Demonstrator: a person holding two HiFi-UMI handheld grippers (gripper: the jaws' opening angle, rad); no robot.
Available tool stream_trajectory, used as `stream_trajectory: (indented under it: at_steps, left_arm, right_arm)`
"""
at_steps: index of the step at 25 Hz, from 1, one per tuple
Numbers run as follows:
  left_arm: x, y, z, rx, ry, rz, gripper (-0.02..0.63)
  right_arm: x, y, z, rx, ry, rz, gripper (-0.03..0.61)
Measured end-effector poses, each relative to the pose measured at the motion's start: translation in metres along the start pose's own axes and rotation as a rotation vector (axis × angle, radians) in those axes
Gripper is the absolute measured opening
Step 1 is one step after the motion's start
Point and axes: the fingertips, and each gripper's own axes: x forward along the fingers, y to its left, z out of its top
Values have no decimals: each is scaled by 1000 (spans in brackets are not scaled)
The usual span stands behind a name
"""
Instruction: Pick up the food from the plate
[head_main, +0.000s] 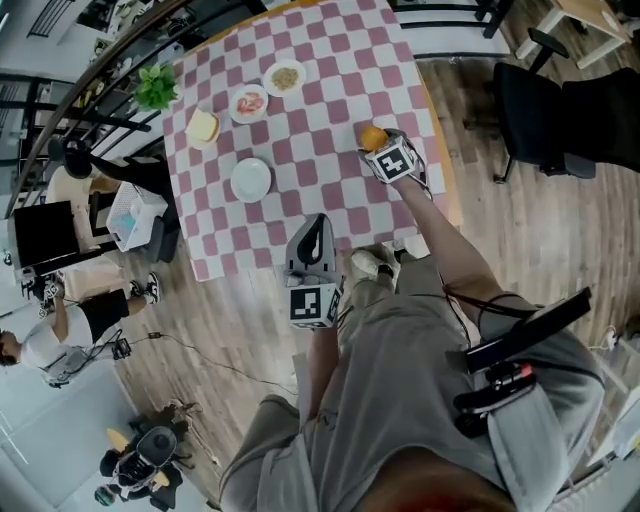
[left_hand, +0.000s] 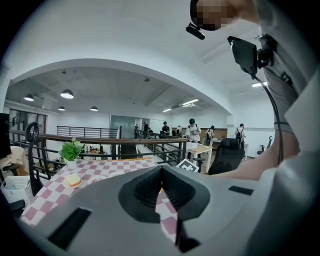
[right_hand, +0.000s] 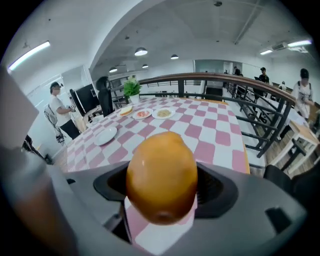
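My right gripper is shut on an orange fruit above the right side of the checkered table; in the right gripper view the fruit fills the space between the jaws. An empty white plate lies left of it, seen also as the plate. My left gripper hovers at the table's near edge, jaws shut with nothing in them, pads meeting in the left gripper view.
Farther back stand a plate of red food, a plate of beige food, a bread slice on a plate and a potted plant. A railing runs behind the table. An office chair stands right.
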Motion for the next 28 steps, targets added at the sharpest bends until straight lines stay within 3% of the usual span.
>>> stream_trajectory:
  at_steps: [3, 11, 23, 28]
  left_arm:
    - [7, -2, -14, -16, 34, -4, 6]
    - [16, 1, -36, -42, 87, 5, 6]
    - [15, 15, -26, -39, 61, 17, 8]
    - [7, 25, -20, -29, 42, 54, 8]
  right_arm:
    - [28, -5, -28, -19, 25, 17, 356]
    - [63, -12, -105, -59, 221, 4, 356]
    - [66, -9, -106, -64, 240, -4, 356]
    - [64, -12, -103, -86, 292, -16, 356]
